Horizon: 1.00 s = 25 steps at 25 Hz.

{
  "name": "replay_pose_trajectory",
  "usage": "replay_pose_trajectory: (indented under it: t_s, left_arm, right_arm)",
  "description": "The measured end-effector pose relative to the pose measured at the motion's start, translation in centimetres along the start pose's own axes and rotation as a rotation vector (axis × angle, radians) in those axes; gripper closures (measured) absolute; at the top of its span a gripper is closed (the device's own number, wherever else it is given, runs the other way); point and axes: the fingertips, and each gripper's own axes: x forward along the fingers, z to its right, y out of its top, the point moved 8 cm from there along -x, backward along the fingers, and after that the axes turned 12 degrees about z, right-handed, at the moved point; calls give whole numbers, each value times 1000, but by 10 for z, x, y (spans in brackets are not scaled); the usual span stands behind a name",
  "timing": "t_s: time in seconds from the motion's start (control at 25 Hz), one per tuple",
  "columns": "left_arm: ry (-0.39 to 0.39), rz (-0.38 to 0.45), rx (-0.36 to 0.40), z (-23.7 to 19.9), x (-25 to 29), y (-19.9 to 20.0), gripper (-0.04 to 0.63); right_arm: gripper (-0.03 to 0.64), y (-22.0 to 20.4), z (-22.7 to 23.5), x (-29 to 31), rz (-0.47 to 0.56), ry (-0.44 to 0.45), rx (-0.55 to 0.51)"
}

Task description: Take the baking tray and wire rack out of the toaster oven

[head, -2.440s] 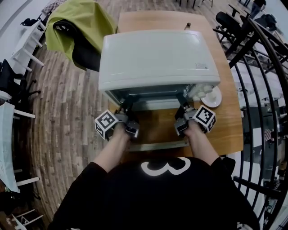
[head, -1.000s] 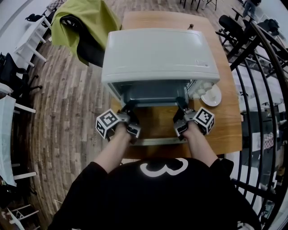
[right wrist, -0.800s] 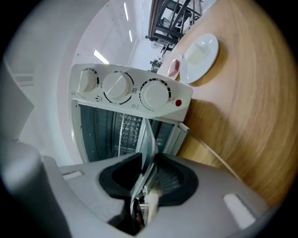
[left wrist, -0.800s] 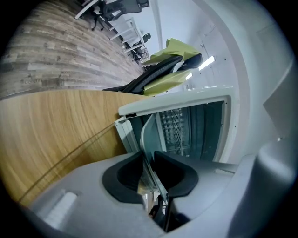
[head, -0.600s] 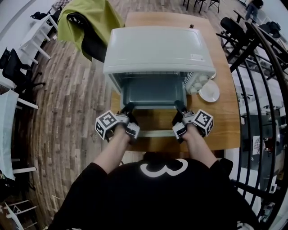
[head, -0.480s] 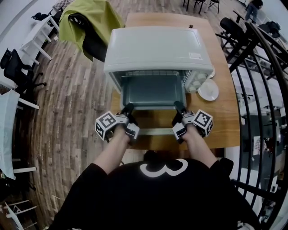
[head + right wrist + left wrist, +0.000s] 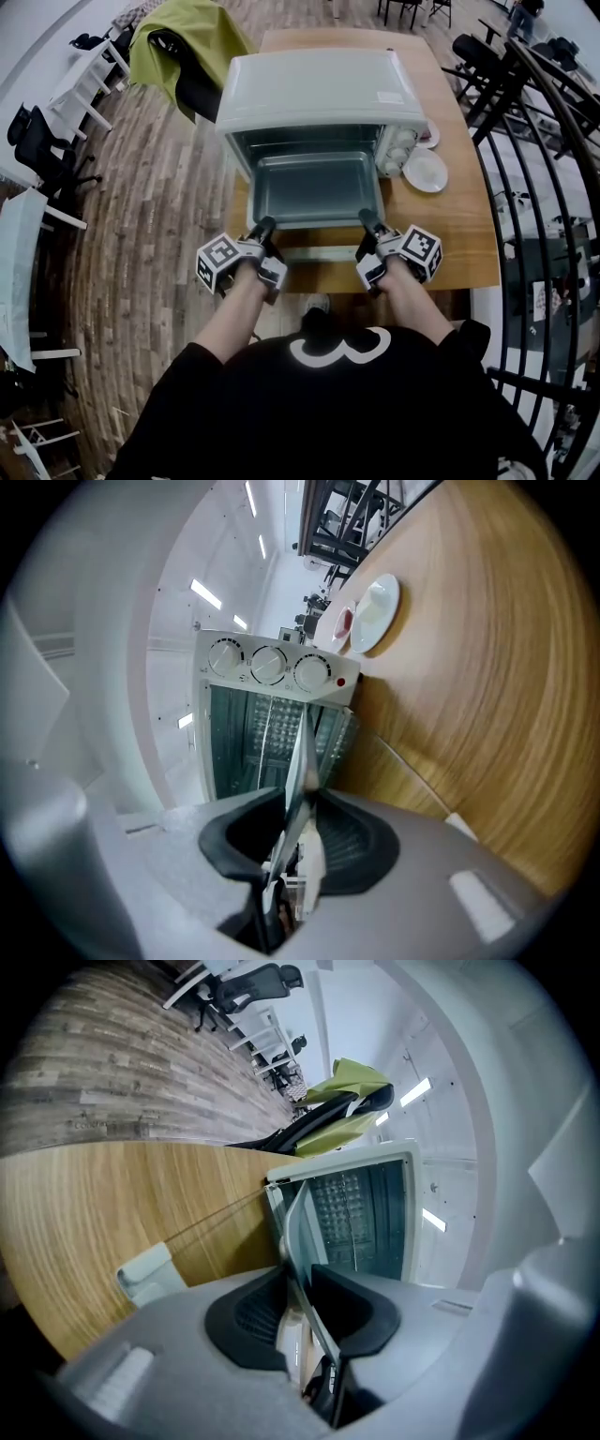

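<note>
The grey baking tray [image 7: 314, 187] sticks most of the way out of the pale toaster oven [image 7: 319, 89], level above the dropped door [image 7: 319, 253]. My left gripper [image 7: 265, 225] is shut on the tray's near left corner and my right gripper [image 7: 366, 218] on its near right corner. In the left gripper view the tray's rim [image 7: 302, 1232] runs edge-on between the pads of the left gripper [image 7: 298, 1288]. The right gripper view shows the same rim [image 7: 302, 742] pinched by the right gripper [image 7: 298, 817]. I cannot tell the wire rack apart inside the oven cavity [image 7: 361, 1213].
The oven stands on a wooden table [image 7: 450, 244]. White plates [image 7: 425, 171] lie right of the oven, below its three knobs [image 7: 267, 665]. A chair draped in green cloth [image 7: 183, 42] stands at the far left, and a black railing [image 7: 534, 187] runs along the right.
Both grippers have pulled back toward me with the tray, which has slid from mostly inside the oven to mostly outside it.
</note>
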Motion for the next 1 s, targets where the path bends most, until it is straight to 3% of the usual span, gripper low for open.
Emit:
replay_pose_trajectory:
  t_s: [0.52, 1.0]
  left_arm:
    - [-39, 23, 46, -2, -82, -35, 501]
    - [-71, -83, 61, 6, -141, -107, 497]
  right_arm:
    - [512, -16, -4, -77, -17, 62, -25]
    - [512, 0, 2, -192, 86, 73, -31]
